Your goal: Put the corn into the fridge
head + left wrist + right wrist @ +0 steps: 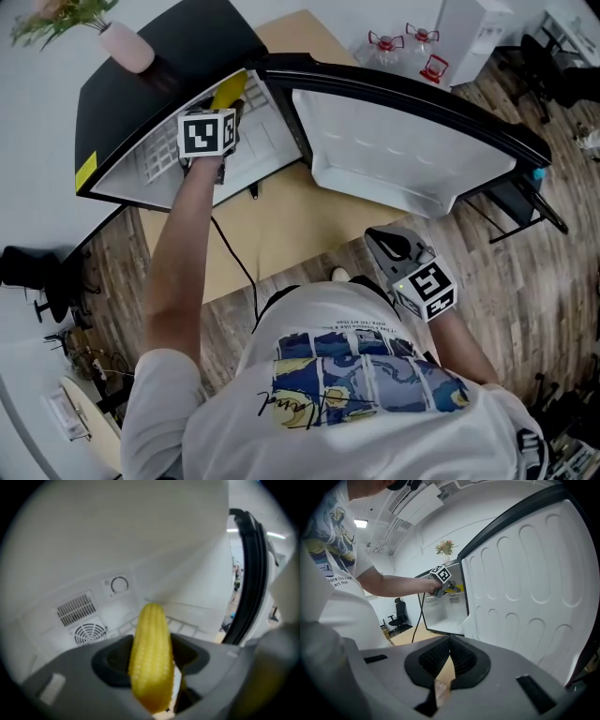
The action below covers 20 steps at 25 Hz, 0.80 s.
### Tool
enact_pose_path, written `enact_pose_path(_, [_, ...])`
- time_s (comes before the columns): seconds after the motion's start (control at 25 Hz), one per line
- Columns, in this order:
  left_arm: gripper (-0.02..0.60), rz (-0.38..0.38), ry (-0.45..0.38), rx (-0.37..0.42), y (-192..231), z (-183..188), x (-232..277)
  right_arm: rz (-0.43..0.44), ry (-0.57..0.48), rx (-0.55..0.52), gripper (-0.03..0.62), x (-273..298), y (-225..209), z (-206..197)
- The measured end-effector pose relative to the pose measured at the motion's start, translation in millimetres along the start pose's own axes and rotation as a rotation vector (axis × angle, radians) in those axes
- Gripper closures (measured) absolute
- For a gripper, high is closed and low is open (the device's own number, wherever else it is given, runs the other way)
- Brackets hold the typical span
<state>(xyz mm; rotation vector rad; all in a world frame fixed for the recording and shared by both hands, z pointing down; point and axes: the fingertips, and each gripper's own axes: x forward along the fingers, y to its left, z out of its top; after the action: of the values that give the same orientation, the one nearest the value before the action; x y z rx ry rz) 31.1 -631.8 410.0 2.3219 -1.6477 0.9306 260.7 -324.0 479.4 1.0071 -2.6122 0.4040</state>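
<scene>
Left gripper (225, 108) is inside the open fridge (159, 66), jaws clamped on the corn (150, 648). The cob points toward the fridge's back wall, above its wire shelf (190, 629). The back wall carries a round dial (119, 585), a slotted grille (76, 609) and a round fan vent (89, 633). Marks around the dial are too blurred to read.

Right gripper (450, 641) is outside the fridge, beside its swung-out door (525, 588), jaws closed together with nothing between them.

Yellow sticker (86, 170) sits on the fridge's top edge; its print is unreadable. Script on the person's shirt (356, 375) is too small to read.
</scene>
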Motion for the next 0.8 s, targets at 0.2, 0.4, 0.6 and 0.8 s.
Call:
enact_pose_path(0.2, [0.325,-0.005,0.009,0.027,0,0,0,0.014,0.01,0.007,0.583,2,5,-5])
enact_pose_path(0.4, [0.282,0.013,-0.027,0.03,3,-1,-4,0.021,0.022,0.001,0.583,0,9,-5])
enact_pose_path(0.6, [0.265,0.007,-0.054,0.018,2,-5,-15,0.021,0.03,-0.007,0.583,-1,15,-6])
enact_pose_path(0.8, [0.264,-0.004,-0.083,0.006,5,-12,-33,0.032,0.039,-0.02,0.583,6,28,-5])
